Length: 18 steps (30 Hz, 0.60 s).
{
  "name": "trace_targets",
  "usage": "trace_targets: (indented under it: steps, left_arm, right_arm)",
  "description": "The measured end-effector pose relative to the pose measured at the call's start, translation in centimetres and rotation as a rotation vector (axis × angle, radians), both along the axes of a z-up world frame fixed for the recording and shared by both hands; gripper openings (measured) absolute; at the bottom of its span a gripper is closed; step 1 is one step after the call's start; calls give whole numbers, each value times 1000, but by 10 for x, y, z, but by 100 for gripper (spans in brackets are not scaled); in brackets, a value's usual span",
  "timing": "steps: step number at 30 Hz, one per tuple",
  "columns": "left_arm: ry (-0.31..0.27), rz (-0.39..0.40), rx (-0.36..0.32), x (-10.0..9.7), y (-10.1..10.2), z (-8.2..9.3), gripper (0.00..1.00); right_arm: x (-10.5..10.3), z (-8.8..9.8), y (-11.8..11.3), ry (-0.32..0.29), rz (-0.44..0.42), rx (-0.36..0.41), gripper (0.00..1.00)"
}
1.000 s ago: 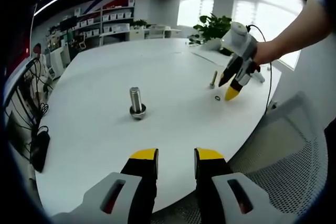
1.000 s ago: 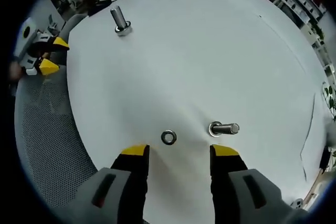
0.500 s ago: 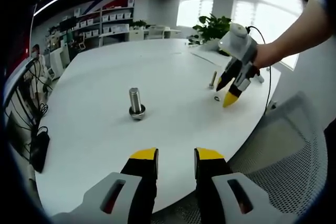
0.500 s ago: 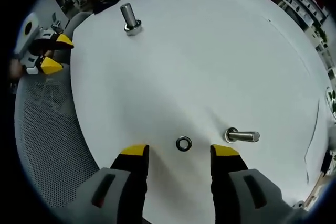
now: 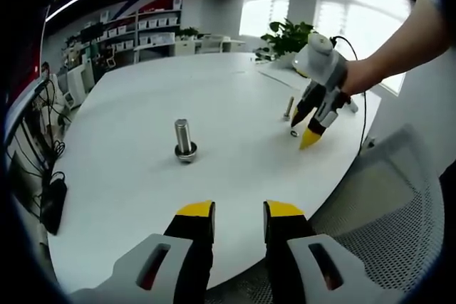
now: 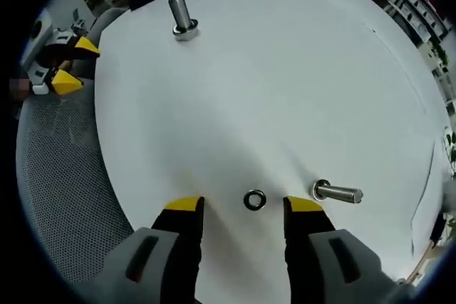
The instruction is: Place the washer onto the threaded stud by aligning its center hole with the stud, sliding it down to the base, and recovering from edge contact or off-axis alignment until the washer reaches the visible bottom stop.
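On the white round table [image 6: 271, 69] in an office, we risk nudging the flat washer [image 6: 254, 199] away if one jaw lands first. The small steel ring lies between the spread, empty right gripper [image 6: 241, 205] tips, a stud [image 6: 337, 192] at three o'clock. The left gripper [image 5: 239, 209] is also released.

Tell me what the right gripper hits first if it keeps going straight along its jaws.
Most likely the small metal ring washer, lying flat on the round white table between the open yellow-tipped jaws of the right gripper. Depth is unclear; the tips may touch the tabletop first.
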<state>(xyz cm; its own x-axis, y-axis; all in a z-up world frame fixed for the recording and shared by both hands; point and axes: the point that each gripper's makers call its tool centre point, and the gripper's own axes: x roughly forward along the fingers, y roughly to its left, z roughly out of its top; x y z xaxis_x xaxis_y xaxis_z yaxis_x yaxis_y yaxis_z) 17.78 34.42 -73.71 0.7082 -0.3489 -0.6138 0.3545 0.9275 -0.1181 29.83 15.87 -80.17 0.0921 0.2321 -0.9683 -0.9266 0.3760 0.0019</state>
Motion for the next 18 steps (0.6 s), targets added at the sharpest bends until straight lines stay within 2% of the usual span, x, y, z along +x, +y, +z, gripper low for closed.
trace_targets:
  steps: [10, 18]
  left_arm:
    - [0, 6, 3, 0, 1, 0, 25]
    - [3, 8, 8, 1, 2, -1, 25]
  right_arm:
    - [4, 0, -2, -2, 13, -3, 41]
    - [3, 2, 0, 2, 54, -25, 29]
